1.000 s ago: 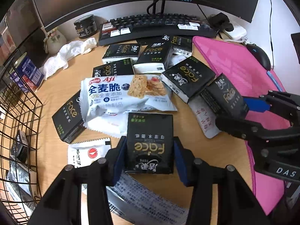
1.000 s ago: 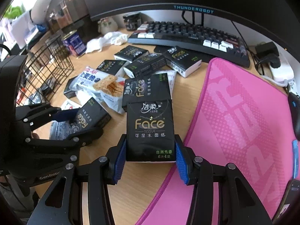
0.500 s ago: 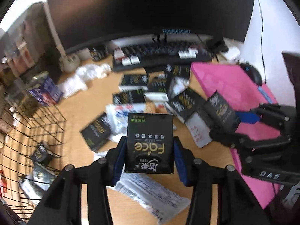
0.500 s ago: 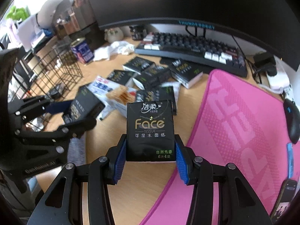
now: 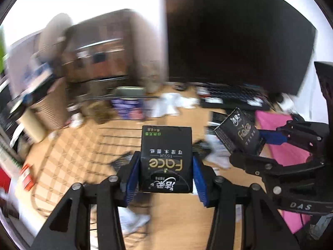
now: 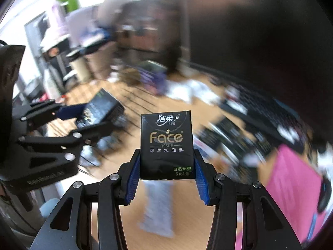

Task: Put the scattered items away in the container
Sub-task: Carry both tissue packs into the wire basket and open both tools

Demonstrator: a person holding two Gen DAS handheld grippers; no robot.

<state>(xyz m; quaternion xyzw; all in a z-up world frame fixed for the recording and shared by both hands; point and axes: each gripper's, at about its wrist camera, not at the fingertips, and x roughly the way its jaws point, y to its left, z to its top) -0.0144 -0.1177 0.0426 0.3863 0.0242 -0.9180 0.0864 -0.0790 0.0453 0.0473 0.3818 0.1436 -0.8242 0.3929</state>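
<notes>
Both your tongs have risen off the tabletop point(image 5: 75, 145) and swung toward the wire basket point(image 5: 116, 141), the left tongs point(image 5: 166, 162) and right tongs point(image 6: 167, 162) each gripping a black tissue pack, so next carry them over its rim and release.

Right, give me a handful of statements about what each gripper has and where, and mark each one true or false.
1. The left gripper is shut on a black tissue pack. True.
2. The right gripper is empty. False: it is shut on a second black tissue pack.
3. The left gripper's pack shows its label upside down in the left wrist view. True.
4. The right gripper's pack lies flat on the pink mat. False: it is held off the desk between the blue pads.
5. Both packs read "Face". True.
</notes>
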